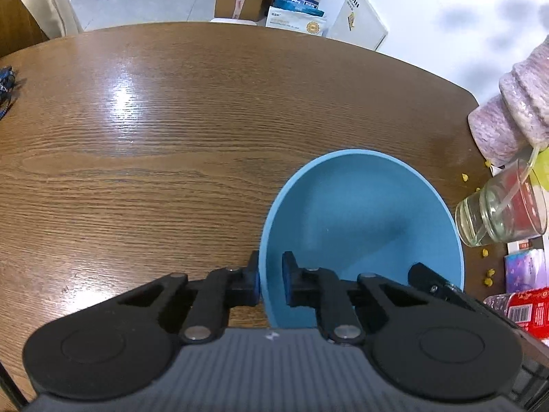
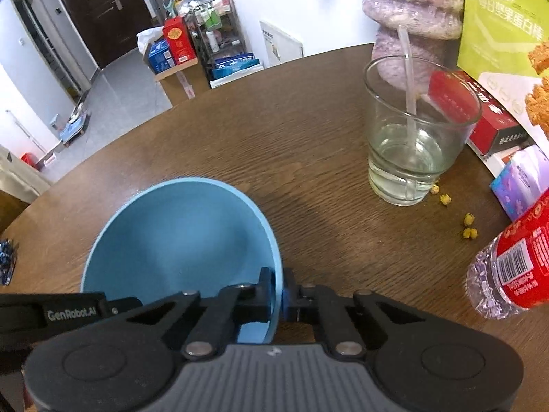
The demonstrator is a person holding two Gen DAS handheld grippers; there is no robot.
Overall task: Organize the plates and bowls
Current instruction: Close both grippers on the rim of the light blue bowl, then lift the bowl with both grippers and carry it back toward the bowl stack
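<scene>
Both of your tools are clamped on the same blue bowl, which sits on the round wooden desk. The left tool straddles the bowl's left rim: one pad is pressed against the outside wall, the other is inside the bowl, and the wall is pinched between them. The right tool has the opposite, right rim, again with one finger inside and one outside, drawn tight on the thin wall. The bowl therefore lies between your two tools, its hollow open to both cameras and with nothing inside it.

Taking the bowl as the landmark, a clear drinking glass stands just beyond its right side, holding a little pale liquid and a straw. A few small yellow crumbs lie on the desk near the glass's foot. Further right of the bowl are a plastic bottle with a red label, a red box and a green snack packet. Behind the glass stands a pinkish knitted object. Far to the bowl's left, at the desk's edge, a small blue item is only partly in view.
</scene>
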